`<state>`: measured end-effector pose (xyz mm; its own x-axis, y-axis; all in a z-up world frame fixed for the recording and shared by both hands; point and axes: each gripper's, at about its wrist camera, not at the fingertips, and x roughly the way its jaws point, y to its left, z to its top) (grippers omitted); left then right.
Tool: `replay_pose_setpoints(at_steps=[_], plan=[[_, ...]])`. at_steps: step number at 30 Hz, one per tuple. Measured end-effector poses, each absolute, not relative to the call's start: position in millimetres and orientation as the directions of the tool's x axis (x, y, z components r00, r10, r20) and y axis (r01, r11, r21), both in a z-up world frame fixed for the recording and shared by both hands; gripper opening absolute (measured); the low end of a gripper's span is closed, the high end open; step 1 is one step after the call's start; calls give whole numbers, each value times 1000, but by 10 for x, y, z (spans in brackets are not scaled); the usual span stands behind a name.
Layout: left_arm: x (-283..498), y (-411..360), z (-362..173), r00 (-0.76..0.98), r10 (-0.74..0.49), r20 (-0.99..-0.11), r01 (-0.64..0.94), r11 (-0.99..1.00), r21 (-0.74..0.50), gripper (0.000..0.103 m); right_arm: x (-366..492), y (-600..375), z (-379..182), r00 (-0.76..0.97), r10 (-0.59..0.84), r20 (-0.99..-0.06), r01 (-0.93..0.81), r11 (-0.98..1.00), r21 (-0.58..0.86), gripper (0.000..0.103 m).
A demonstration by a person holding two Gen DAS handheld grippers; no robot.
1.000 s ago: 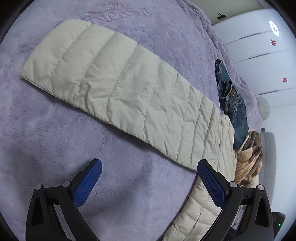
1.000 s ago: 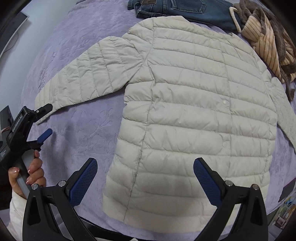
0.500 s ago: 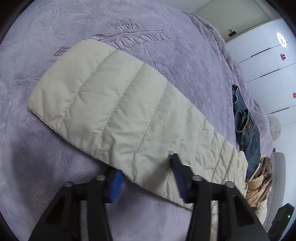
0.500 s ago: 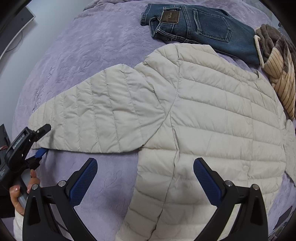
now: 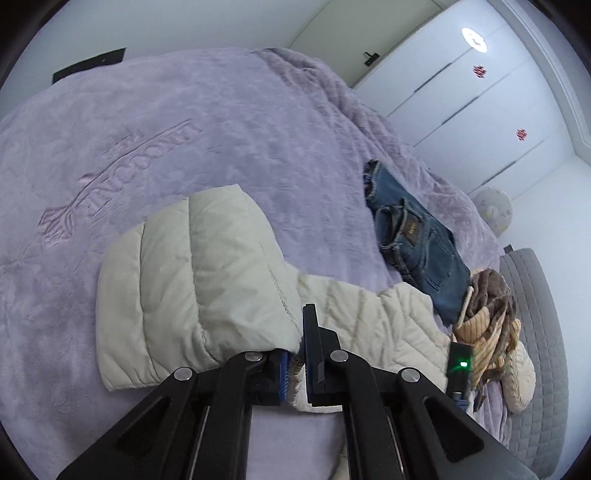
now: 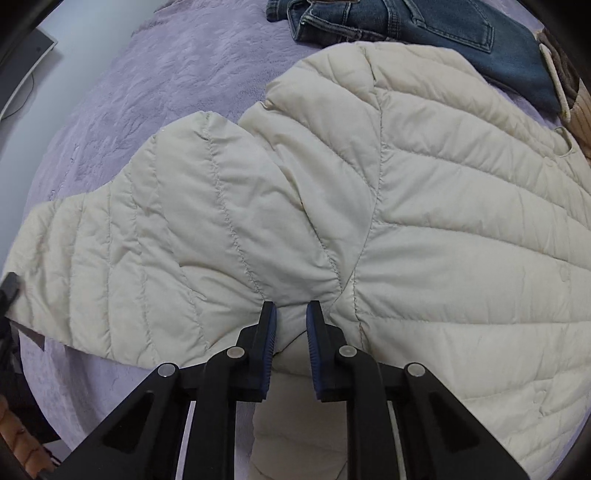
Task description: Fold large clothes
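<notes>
purple blanket [image 5: 229, 122] covers the bed. left view: i count one cream jacket [image 5: 192, 280], one pair of jeans [image 5: 417, 243], white wardrobe doors [image 5: 480, 122]; left gripper [image 5: 295, 354] fingers pinch its cuff. right view alone shows right gripper [image 6: 290, 325] fingers, just closing, clamping its armpit.

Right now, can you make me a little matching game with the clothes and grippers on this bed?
Things:
1. left gripper
2. right gripper
3. jeans
4. striped brown garment

States:
a. bunched up beside the jeans
b. lying beyond the cream quilted jacket
c. shut on the jacket's armpit
d. shut on the jacket's sleeve, near the cuff

Pairs: 1-d, 2-c, 3-b, 4-a
</notes>
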<state>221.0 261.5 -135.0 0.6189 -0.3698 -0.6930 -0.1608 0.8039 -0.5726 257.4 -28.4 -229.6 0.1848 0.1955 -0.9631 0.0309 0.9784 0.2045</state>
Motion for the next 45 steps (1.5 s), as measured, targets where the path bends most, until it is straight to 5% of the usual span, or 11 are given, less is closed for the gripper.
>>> replay_pose_setpoints(at_steps=[10,14,23,28,35,38,40,45], plan=[[2349,806,-850,564,-455,-689,140,875,-464,8,2502,-949,-2152,201,424,-883,89,890,447,19],[2354,-102,-929,488,-491,-722,252,871,-422,8,2212,-1681,-1923,264,394,-880,131,889,438,19],[2208,-1802,-1566,362,-317,-877,435,889,-142,8,1339,-3378,-1885,302,231,-925,353,874,333,19],[2107,-2151,-1872,364,-166,-916,500,865,42,8,1099,-3682,-2020,293,227,-929,430,836,341,19],[1967,-2203,-1781,423,-121,-898,553,819,150,10,1126,-3741,-2088,310,255,-916,448,811,378,19],[1999,-2141,-1712,432,-129,-893,534,834,138,101,1176,-3745,-2075,310,252,-917,446,813,375,20],[1970,-2113,-1661,469,-138,-873,532,833,154,102,1144,-3759,-2035,308,249,-918,439,819,369,20],[1862,-1806,-1523,497,-151,-854,492,860,134,102,1139,-3701,-1923,298,216,-930,405,854,328,42]])
